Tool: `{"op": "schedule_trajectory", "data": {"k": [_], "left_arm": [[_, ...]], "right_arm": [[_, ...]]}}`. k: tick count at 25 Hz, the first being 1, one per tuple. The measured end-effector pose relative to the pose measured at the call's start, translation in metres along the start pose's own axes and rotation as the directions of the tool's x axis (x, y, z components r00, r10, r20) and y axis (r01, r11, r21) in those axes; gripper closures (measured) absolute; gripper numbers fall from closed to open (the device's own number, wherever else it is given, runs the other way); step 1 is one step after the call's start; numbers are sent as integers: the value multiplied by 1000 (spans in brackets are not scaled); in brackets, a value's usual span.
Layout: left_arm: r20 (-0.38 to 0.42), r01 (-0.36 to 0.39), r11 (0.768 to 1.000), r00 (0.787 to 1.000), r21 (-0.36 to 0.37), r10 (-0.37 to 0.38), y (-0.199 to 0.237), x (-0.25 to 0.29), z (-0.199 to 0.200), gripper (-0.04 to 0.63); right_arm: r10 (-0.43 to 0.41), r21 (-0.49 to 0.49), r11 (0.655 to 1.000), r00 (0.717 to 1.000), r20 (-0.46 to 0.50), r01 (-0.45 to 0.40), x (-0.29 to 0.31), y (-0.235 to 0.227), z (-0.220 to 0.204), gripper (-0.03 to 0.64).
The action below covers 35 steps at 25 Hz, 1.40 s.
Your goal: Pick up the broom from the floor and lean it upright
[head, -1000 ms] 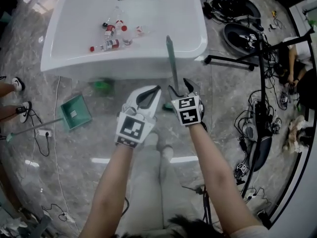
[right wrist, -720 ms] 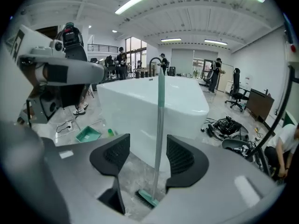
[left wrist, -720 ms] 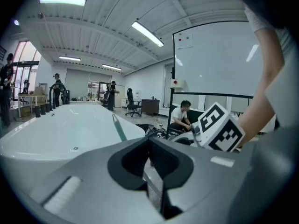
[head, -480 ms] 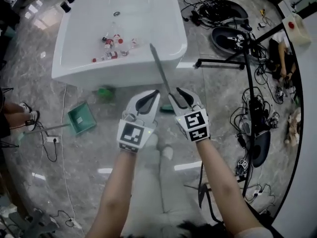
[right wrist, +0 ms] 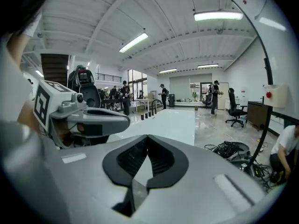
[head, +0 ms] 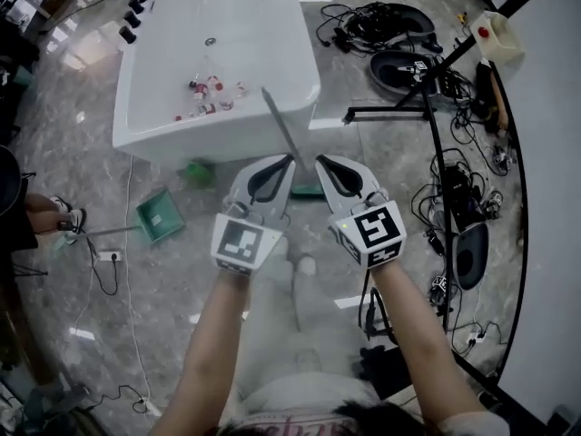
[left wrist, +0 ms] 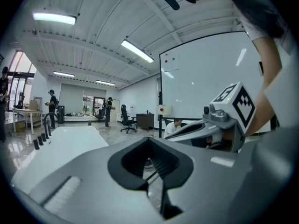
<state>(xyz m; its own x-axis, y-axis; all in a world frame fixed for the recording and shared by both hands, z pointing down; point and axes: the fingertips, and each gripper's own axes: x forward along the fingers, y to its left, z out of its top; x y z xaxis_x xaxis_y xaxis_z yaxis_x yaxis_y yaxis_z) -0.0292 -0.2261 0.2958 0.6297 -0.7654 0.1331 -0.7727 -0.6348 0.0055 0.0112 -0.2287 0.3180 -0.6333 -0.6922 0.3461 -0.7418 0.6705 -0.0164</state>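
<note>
The broom stands upright. Its grey-green handle [head: 280, 125] leans on the front edge of the white table [head: 245, 25], and its green head [head: 307, 190] rests on the floor. Both grippers hang above the floor on my side of it, with the handle showing between them. My left gripper [head: 289, 160] is shut and empty, its tips [left wrist: 149, 140] meeting. The jaws of my right gripper [head: 320, 161] are closing until the tips [right wrist: 147, 136] meet, with nothing between them. Neither gripper touches the broom.
A green dustpan [head: 162, 214] with a long handle lies on the floor at left, near someone's shoes [head: 65, 218] and a power strip [head: 109, 255]. Small bottles [head: 211, 94] sit on the table. Tripod legs [head: 399, 109], cables and gear [head: 454, 198] crowd the floor at right.
My right gripper stood open round the broom handle and has shut, clear of it. Both grippers have risen and drawn back. The broom stays leaning on the table.
</note>
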Motion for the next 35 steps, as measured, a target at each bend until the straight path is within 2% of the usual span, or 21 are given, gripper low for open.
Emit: {"op": "schedule_trajectory", "data": {"k": [4, 14, 19, 23, 31, 35], "left_arm": [[72, 13, 1000, 997, -2, -13, -10, -6, 42, 597], [172, 26, 1000, 985, 7, -27, -21, -21, 121, 597], [196, 20, 999, 980, 29, -25, -17, -19, 151, 597], [225, 43, 999, 973, 30, -49, -19, -14, 171, 597], [189, 60, 997, 980, 44, -68, -14, -13, 174, 597], [196, 74, 996, 977, 55, -84, -15, -12, 182, 597]], "right_arm": [[-14, 5, 1000, 998, 64, 14, -22, 1, 40, 615], [9, -111, 994, 978, 209, 14, -55, 19, 132, 615], [7, -111, 994, 966, 260, 23, -66, 21, 155, 615], [-23, -85, 995, 960, 280, 49, -75, 13, 168, 615], [-42, -89, 994, 958, 283, 70, -71, 14, 180, 615], [-50, -101, 992, 958, 283, 81, -69, 18, 184, 616]]}}
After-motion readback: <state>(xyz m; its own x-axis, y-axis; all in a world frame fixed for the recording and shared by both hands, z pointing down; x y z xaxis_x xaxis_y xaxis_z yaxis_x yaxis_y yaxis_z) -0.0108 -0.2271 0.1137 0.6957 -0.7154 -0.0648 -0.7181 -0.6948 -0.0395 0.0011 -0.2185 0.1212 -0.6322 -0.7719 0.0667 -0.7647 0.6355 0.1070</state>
